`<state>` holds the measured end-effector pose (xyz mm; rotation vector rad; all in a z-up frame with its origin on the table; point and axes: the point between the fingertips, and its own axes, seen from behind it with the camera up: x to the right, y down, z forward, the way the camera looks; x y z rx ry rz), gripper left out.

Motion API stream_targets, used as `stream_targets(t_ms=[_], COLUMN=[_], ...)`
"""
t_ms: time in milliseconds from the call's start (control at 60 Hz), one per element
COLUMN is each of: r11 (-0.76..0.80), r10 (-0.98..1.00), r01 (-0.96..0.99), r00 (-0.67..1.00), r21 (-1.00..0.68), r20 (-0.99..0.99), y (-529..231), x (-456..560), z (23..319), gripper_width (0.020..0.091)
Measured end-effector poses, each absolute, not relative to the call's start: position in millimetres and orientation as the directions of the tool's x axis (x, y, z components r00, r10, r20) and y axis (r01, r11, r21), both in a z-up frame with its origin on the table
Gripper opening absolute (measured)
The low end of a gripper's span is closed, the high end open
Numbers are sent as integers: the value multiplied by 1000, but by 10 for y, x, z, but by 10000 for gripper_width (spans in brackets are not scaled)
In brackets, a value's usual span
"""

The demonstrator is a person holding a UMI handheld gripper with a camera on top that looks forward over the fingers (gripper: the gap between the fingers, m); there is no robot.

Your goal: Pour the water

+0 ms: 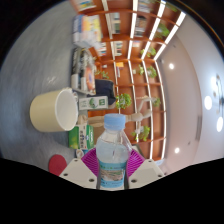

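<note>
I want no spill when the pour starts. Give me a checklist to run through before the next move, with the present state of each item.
1. Bottle held: the water bottle stands between the pads of the tongs, which appear to press on both its sides: ok.
2. Cap off: a light blue cap sits on the bottle's neck: not ok.
3. Vessel in view: a cream cup shows ahead, to the left of the bottle, its opening turned sideways toward the bottle: ok.
4. Neck over the cup: the bottle's top is beside the cup, not above its opening: not ok.
5. Water level: cannot tell.
</note>
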<state>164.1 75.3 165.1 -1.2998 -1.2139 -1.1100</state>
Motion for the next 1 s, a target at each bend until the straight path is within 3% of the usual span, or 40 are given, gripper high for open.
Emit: stream_targets(t_ms=[100,183,317,467,767,950,1000], r11=[-32,-82,-148,-186,-229,-208,-210], r10=[143,206,267,253,241,223,214], r01=[900,709,341,118,79,89,82], r00=[434,700,918,965,970,974,976], r21=[-435,-701,-928,-975,-970,-974,-974], r20=[889,684,295,68,22,42,36], y=[651,618,608,711,910,890,896], x=[1742,1807,1877,2012,2094,2115,2122], z=[1710,1646,1548,1351,792,807,810], gripper_width=[309,311,310,310,328,320,352])
